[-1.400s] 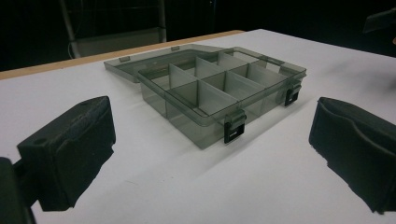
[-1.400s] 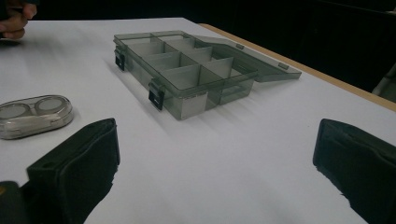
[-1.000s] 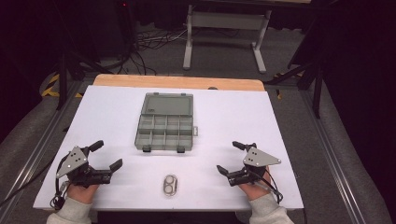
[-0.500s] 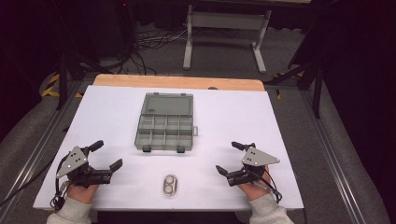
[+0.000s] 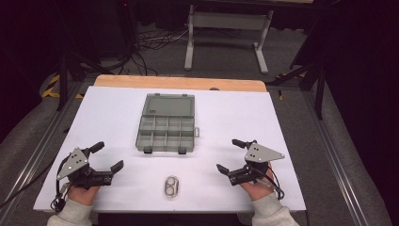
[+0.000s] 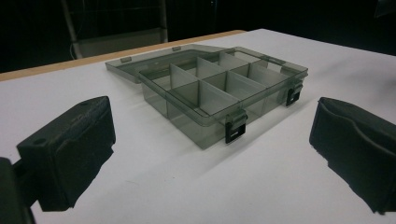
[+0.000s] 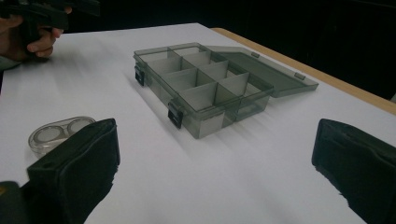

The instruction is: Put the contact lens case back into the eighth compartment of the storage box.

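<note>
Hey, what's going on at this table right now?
A person sits at a white table with a gripper in each hand. The left gripper and right gripper both rest open near the front edge, holding nothing. Between them lies a small clear two-well case. Farther back sits a grey compartment box, its lid folded open and its compartments looking empty. Neither item is being touched.
</note>
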A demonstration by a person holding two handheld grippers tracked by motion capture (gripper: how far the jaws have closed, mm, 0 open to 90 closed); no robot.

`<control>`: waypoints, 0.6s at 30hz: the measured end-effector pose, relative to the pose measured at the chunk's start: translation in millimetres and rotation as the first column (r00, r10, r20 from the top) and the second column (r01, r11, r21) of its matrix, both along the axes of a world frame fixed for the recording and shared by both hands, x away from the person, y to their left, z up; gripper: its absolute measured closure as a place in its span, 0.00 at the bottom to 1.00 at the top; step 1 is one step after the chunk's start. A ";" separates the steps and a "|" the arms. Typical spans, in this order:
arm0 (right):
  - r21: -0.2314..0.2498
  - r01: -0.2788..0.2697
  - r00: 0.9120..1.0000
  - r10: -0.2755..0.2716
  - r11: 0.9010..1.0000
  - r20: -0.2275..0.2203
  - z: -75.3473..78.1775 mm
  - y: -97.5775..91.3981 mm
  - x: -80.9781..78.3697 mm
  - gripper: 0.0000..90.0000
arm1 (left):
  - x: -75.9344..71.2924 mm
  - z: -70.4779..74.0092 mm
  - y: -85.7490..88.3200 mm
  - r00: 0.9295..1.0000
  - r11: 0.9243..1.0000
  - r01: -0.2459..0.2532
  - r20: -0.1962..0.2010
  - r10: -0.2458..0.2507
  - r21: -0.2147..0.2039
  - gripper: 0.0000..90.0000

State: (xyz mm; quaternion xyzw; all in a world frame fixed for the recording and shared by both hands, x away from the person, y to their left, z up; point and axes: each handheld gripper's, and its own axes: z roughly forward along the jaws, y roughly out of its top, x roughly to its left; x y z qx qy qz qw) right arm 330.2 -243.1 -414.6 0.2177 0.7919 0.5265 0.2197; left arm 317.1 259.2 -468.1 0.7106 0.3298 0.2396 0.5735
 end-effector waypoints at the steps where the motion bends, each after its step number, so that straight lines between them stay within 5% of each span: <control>1: -0.002 -0.001 1.000 0.001 1.000 0.004 1.2 0.5 -0.1 0.02 | 0.0 0.0 0.2 1.000 1.000 0.001 0.001 -0.001 0.001 0.01; 18: -0.031 -0.035 0.999 0.035 0.999 -0.003 10.9 6.9 3.2 0.03 | 0.2 0.1 0.1 1.000 1.000 0.007 0.001 -0.007 0.005 0.01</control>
